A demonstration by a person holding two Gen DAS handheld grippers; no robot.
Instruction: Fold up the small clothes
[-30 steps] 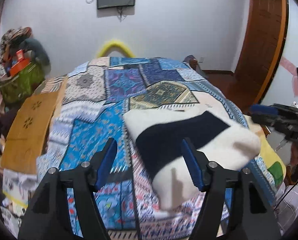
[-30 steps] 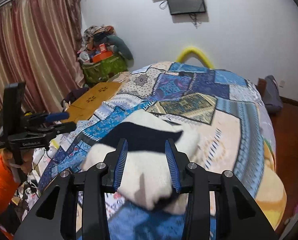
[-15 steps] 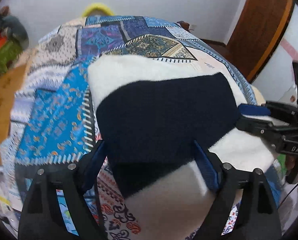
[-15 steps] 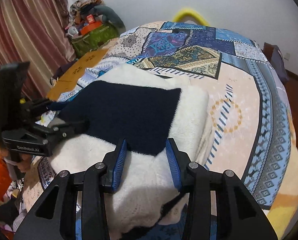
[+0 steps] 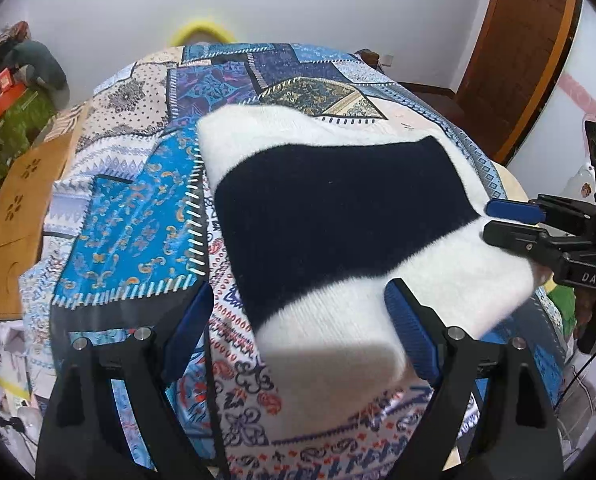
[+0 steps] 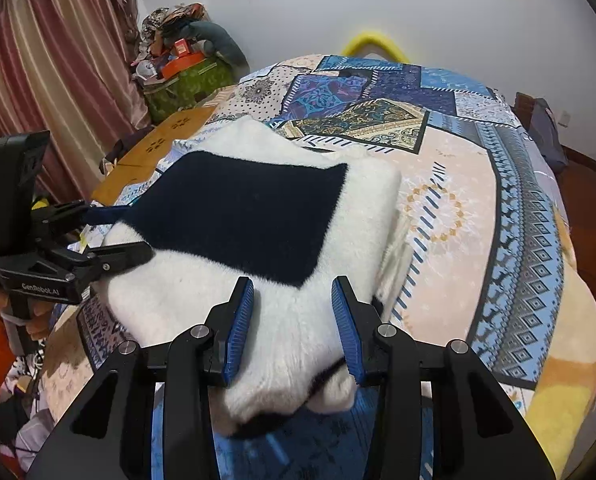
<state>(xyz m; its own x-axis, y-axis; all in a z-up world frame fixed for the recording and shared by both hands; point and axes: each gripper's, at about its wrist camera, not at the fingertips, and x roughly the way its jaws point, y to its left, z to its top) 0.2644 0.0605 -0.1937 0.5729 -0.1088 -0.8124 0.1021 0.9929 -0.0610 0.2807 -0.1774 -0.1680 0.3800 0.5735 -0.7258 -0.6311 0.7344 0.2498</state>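
Observation:
A folded fuzzy white garment with a wide navy band [image 5: 338,208] lies on the patterned bedspread [image 5: 137,216]; it also shows in the right wrist view [image 6: 253,216]. My left gripper [image 5: 298,340] is open, its blue pads on either side of the garment's near white corner. My right gripper [image 6: 293,324] is open, its pads over the garment's near white edge. Each gripper shows in the other's view, the right gripper [image 5: 510,220] at the garment's right side and the left gripper [image 6: 109,236] at its left side.
A wooden board [image 6: 165,148] lies along the bed's left side. A green bag piled with clutter [image 6: 185,76] stands by the curtain [image 6: 49,72]. A yellow hoop [image 6: 374,42] sits behind the bed. A wooden door [image 5: 522,44] is at the right.
Both grippers moved in from a higher, farther position to the garment's near corners. In the last half second the views pulled back slightly. Both stay open.

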